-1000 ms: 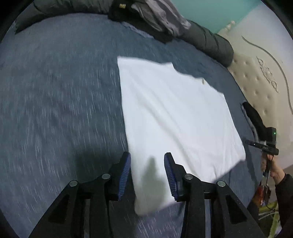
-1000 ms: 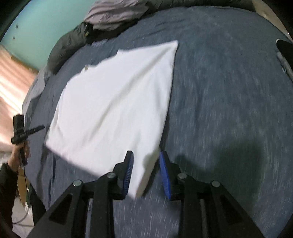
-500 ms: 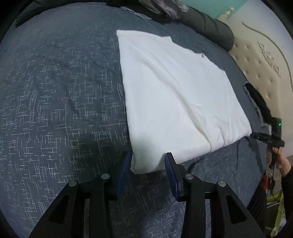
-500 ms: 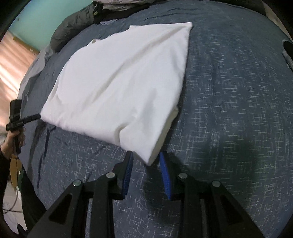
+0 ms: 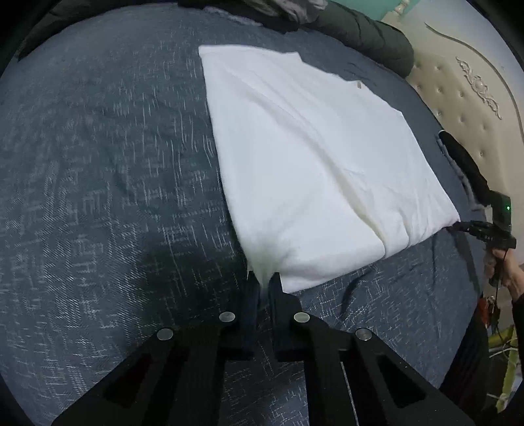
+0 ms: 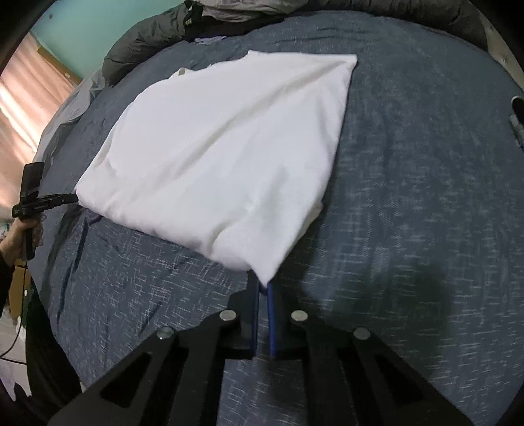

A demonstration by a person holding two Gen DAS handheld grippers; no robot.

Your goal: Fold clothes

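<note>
White garment (image 5: 311, 157) on blue-grey bedspread (image 5: 98, 164), near corners pinched in both grippers' jaws, teal wall (image 6: 98, 23) behind.

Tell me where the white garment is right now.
The white garment lies flat mid-bed on the blue bedspread, its two near corners pinched by the left gripper and right gripper.

The bed (image 5: 98, 170) lies bare and open to the left of the white garment (image 5: 304, 157), and equally bare to its right in the right wrist view. Along the far edge, a heap of dark clothes (image 6: 157, 39) blocks passage. A padded headboard (image 5: 465, 98) walls one side.
</note>
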